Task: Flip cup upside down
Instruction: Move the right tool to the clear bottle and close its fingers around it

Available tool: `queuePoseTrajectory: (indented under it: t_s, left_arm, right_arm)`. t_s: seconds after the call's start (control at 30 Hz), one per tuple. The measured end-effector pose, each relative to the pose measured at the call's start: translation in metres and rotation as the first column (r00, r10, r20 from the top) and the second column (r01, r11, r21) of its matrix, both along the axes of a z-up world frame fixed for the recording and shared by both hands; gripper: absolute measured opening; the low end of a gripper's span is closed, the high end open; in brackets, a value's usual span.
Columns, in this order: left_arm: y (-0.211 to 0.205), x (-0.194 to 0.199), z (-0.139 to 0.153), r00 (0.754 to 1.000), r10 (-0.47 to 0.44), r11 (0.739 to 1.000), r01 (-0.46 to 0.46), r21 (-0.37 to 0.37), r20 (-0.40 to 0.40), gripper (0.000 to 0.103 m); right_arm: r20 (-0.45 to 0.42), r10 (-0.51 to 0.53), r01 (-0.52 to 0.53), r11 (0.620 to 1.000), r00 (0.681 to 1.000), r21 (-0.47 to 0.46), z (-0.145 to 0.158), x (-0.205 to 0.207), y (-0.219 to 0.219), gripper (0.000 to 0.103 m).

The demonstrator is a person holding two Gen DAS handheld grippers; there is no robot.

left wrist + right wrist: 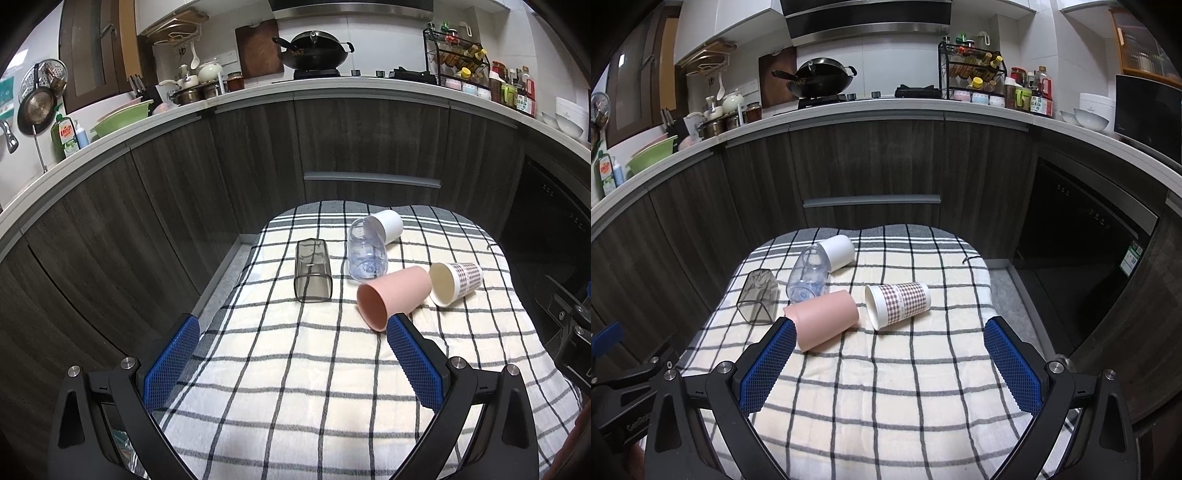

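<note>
Several cups lie on their sides on a checked cloth (295,369) (886,387). They are a pink cup (393,295) (825,319), a plaid paper cup (456,282) (899,302), a smoky square tumbler (312,271) (759,297), a clear cup (365,251) (807,277) and a white cup (386,226) (837,250). My left gripper (291,328) is open and empty, short of the cups, its right fingertip (397,325) close to the pink cup's rim. My right gripper (890,332) is open and empty, its left fingertip (785,330) beside the pink cup.
The cloth covers a small table in front of dark wood kitchen cabinets (258,155) (871,158). A worktop above holds a wok (314,50) (820,79), a spice rack (971,74) and bowls (1089,112). The other gripper's body shows at each view's edge (572,325) (624,376).
</note>
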State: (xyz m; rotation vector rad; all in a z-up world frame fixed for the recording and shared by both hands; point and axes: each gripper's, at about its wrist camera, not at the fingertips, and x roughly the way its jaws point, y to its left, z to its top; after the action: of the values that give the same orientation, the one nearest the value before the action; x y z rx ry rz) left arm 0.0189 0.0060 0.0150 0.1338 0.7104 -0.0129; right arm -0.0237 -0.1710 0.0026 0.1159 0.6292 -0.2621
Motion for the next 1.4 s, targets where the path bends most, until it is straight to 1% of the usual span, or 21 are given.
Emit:
queuePoseTrajectory:
  t_s: [0.23,0.4,0.53,0.7,0.77,0.87,1.03,1.23,1.4]
  left_arm:
    - [0.003,0.033,-0.005,1.0,0.023,1.0,-0.023,-0.003,-0.007,0.103]
    - [0.01,0.061,-0.013,0.999,0.043,0.999,-0.043,-0.002,-0.018,0.103]
    - [0.013,0.082,-0.024,0.999,0.039,0.999,-0.039,0.0,-0.034,0.103]
    - [0.019,0.111,-0.041,0.998,0.025,1.0,-0.024,0.004,-0.062,0.103]
    - [0.023,0.122,-0.046,0.998,0.026,1.0,-0.025,0.007,-0.062,0.103]
    - [0.028,0.138,-0.049,0.998,0.027,1.0,-0.027,0.002,-0.062,0.103]
    - [0.033,0.163,-0.059,0.998,-0.011,1.0,0.011,-0.002,-0.068,0.103]
    - [0.038,0.189,-0.07,0.995,-0.039,0.999,0.038,-0.012,-0.089,0.103]
    - [0.043,0.203,-0.082,0.991,-0.06,0.998,0.056,-0.041,-0.12,0.103]
  right_arm:
    - [-0.017,0.023,-0.023,1.0,1.0,-0.002,0.0,0.036,0.001,0.102]
    - [-0.046,0.052,-0.052,0.999,0.998,-0.001,-0.005,0.074,0.004,0.102]
    - [-0.069,0.084,-0.084,0.996,0.994,-0.007,-0.01,0.107,0.011,0.102]
    - [-0.118,0.11,-0.112,0.994,0.987,-0.009,-0.024,0.153,0.02,0.102]
    - [-0.141,0.116,-0.118,0.993,0.983,-0.005,-0.033,0.172,0.025,0.102]
    - [-0.18,0.131,-0.132,0.991,0.975,0.009,-0.045,0.198,0.031,0.102]
    - [-0.243,0.146,-0.138,0.989,0.959,0.05,-0.065,0.239,0.04,0.102]
    - [-0.321,0.149,-0.131,0.988,0.935,0.076,-0.086,0.275,0.046,0.102]
    - [-0.398,0.161,-0.133,0.986,0.903,0.097,-0.109,0.302,0.055,0.102]
